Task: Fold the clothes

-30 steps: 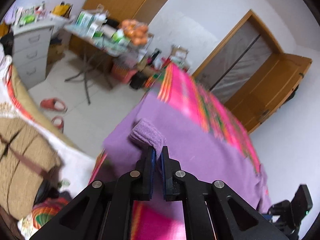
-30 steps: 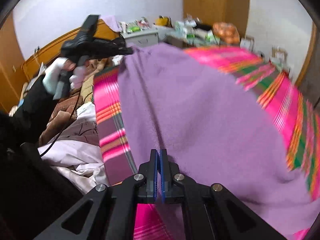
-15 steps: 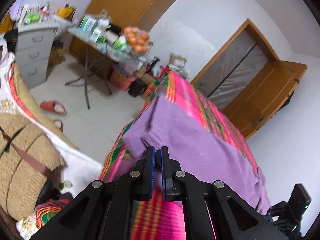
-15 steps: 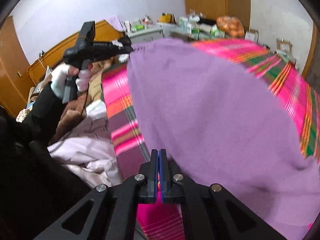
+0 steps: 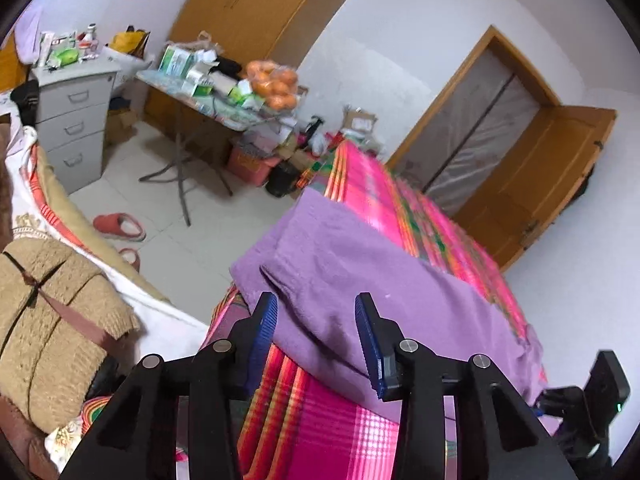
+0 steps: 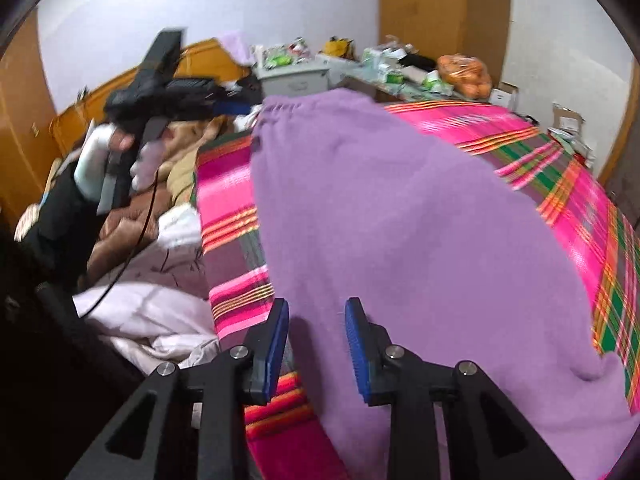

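Observation:
A purple garment (image 5: 360, 276) lies spread on a pink plaid cloth (image 5: 320, 420) that covers a table. It also fills the right wrist view (image 6: 420, 240). My left gripper (image 5: 316, 332) is open, with the garment's near edge lying between its blue pads and free of them. My right gripper (image 6: 318, 340) is open over the garment's near edge and grips nothing. In the right wrist view the left gripper (image 6: 160, 88) shows at the far left, held by a white-gloved hand.
A folding table (image 5: 216, 92) loaded with boxes and a bag of oranges (image 5: 274, 84) stands behind. A grey drawer cabinet (image 5: 72, 120) is at left. Red slippers (image 5: 120, 226) lie on the tiled floor. Bedding (image 6: 152, 312) lies piled beside the table.
Both grippers were shut on the purple garment's edge and carried it down onto the cloth. Now both have opened and let it go, and it lies flat.

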Demonstrator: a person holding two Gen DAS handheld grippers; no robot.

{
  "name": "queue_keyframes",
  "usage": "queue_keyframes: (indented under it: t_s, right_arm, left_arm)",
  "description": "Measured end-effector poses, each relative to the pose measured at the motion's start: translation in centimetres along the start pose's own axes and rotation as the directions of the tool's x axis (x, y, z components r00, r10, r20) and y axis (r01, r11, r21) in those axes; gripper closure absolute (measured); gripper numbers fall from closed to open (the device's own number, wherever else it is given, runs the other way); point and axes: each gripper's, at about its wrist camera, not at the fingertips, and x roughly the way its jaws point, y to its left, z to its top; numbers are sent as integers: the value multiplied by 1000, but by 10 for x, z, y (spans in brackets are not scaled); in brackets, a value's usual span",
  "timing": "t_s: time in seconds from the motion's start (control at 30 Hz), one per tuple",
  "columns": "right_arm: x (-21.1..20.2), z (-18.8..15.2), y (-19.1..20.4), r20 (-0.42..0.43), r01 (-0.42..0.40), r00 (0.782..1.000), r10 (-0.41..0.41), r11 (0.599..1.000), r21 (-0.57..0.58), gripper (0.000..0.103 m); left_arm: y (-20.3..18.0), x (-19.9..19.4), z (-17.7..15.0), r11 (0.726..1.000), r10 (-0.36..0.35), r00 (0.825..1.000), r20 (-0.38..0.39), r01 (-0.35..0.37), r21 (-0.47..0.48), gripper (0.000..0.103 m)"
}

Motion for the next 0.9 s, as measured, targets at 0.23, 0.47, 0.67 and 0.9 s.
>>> queue_keyframes:
  t_s: [0.23,0.47,0.67,0.9]
  right_arm:
    - [11,-1,-9,2,7,1000,-7,999,50,78]
    - [8,2,-7,2,5,1000,-5,999,45,100]
    - [-12,4,3,41,-3,999,2,1000,21,100]
    - [3,-3,6,11,-33,999,32,998,45,100]
  left_arm:
    - [1,22,0,998,61,998,-31,-61,-9,62]
    - [-3,22,5,998,58,998,-18,-58,4,88]
    - [2,20,5,999,41,999,-12,-41,7,93]
    - [11,21,1,999,37,999,-18,-37,9,93]
